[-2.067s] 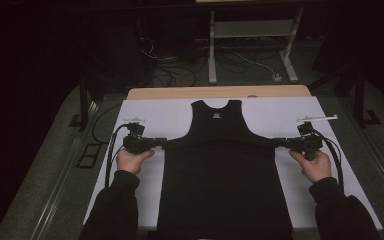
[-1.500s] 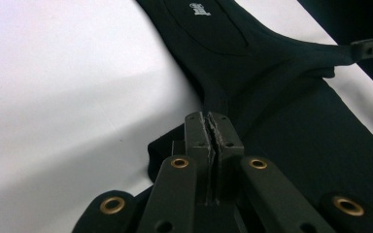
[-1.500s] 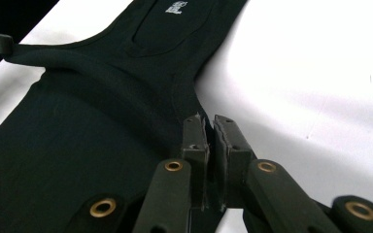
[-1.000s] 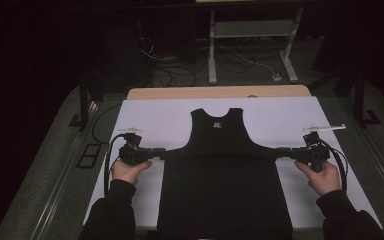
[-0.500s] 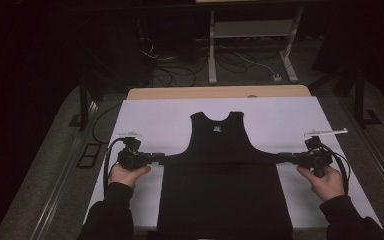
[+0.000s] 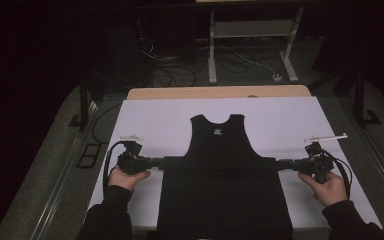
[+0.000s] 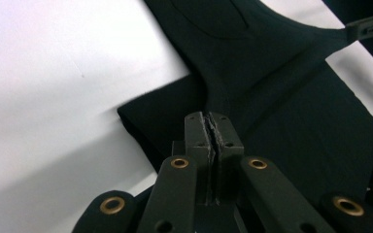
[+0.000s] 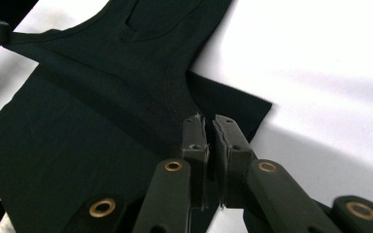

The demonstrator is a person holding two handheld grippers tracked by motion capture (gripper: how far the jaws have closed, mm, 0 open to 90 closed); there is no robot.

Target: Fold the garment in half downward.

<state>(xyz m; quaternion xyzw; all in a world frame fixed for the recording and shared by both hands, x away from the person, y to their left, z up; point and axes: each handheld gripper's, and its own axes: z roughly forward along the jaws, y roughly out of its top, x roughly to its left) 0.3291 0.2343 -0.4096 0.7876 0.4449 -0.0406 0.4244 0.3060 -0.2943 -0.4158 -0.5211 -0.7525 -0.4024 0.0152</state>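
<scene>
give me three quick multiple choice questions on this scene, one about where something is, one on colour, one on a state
1. Where does the left gripper grip the tank top?
A. at its side edge, under the armhole
B. at the neckline
C. at the bottom hem

2. What colour is the tank top?
A. white
B. black
C. red

3. How is the right gripper set?
A. wide open above the table
B. lying unheld on the sheet
C. shut on the cloth

Answers:
1 A, the left gripper view shows its fingers pinching the edge below the armhole.
2 B, it looks black against the white sheet.
3 C, the right gripper view shows cloth clamped between its closed fingers.
</scene>
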